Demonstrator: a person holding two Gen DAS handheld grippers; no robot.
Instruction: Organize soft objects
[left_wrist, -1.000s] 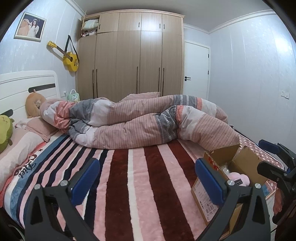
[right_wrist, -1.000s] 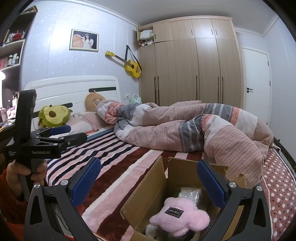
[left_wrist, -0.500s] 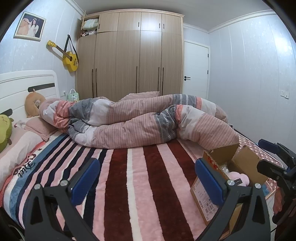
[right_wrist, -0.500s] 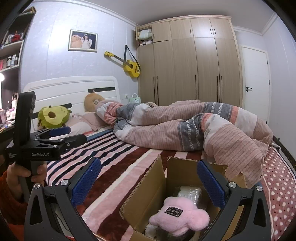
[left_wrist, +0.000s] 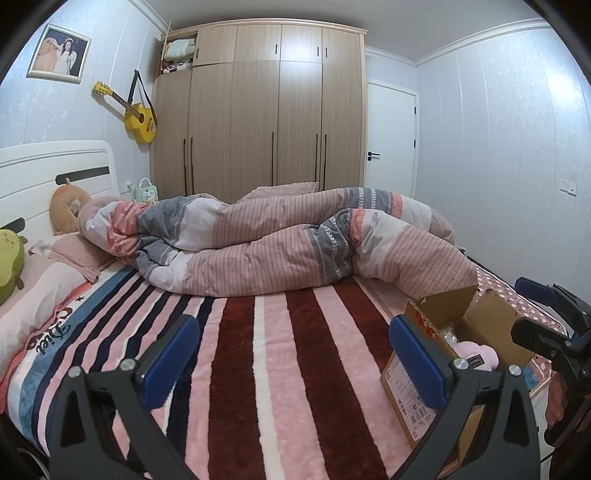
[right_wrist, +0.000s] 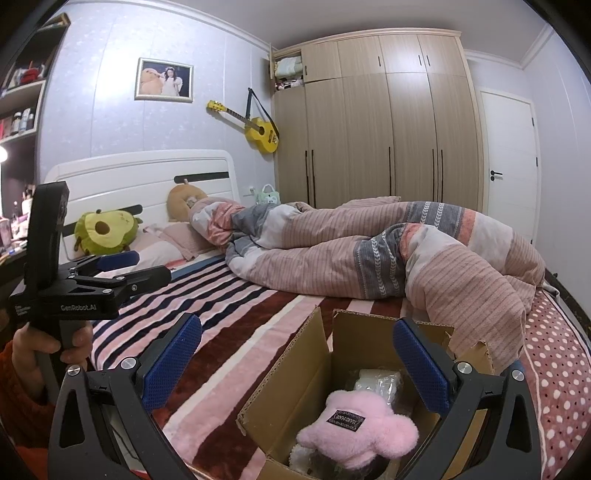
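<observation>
The cardboard box (right_wrist: 295, 398) sat open on the striped blanket (left_wrist: 295, 369) near the foot of the bed, its flaps standing up. Inside it lay a pink plush toy (right_wrist: 356, 430), uppermost, with its dark sewn label facing up and its long axis running roughly across the box from left to right as my right camera saw it. Behind the toy, deeper in the box, was a clear plastic packet (right_wrist: 378, 380) with something white in it; a bit of white fluff showed under the toy's near edge, and I could not tell what that was.

My right gripper (right_wrist: 295, 362) hung over the box with its 2 blue-padded fingers (right_wrist: 171, 354) spread wide, holding nothing and touching nothing; the toy lay below and between them.

My left gripper (left_wrist: 295, 354) was likewise spread wide and empty above the blanket, pointing toward the rumpled striped duvet (left_wrist: 295, 243) heaped across the middle of the bed. From that side the box stood just right of its right finger, the toy's pink edge showing over the rim.

An avocado plush (right_wrist: 105, 232) leaned against the white headboard (right_wrist: 147, 173) beside a tan round cushion (right_wrist: 183, 197), both well apart from the box.
</observation>
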